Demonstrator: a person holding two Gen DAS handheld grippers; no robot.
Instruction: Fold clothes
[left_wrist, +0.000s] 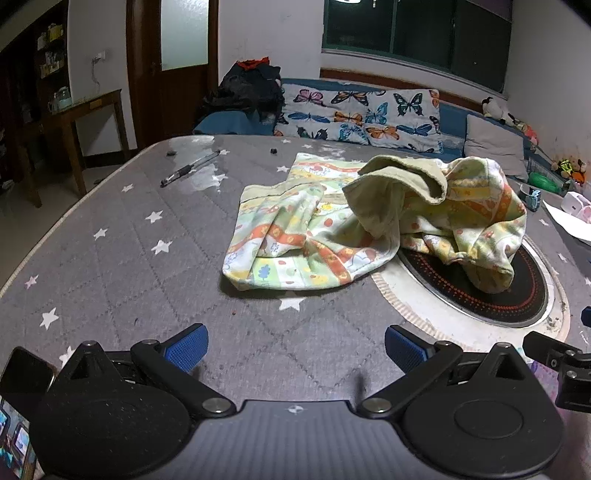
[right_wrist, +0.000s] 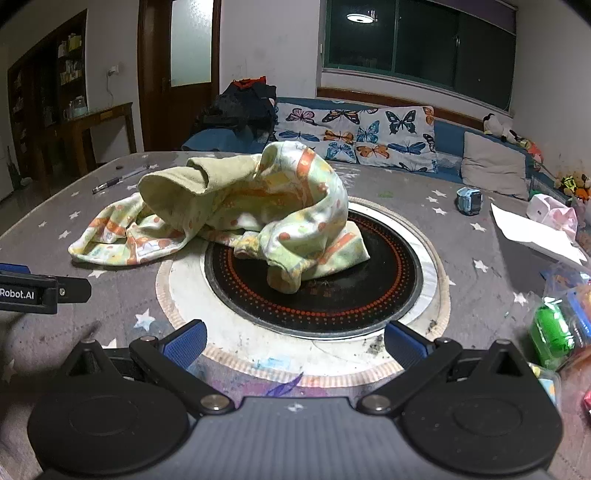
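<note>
Crumpled garment (left_wrist: 373, 221) on the starred table cover (left_wrist: 129, 258)
Garment partly over the round black hotplate (right_wrist: 314, 288); left gripper (left_wrist: 295, 349) and right gripper (right_wrist: 295, 343) both spread wide, empty.

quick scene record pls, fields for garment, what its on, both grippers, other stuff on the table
garment: crumpled patterned child's garment, unfolded
surface: grey star-print table cover; the garment's right part lies on the round black cooktop
left gripper: open, empty, short of the garment
right gripper: open, empty, over the cooktop's rim
other: pen, white paper
</note>
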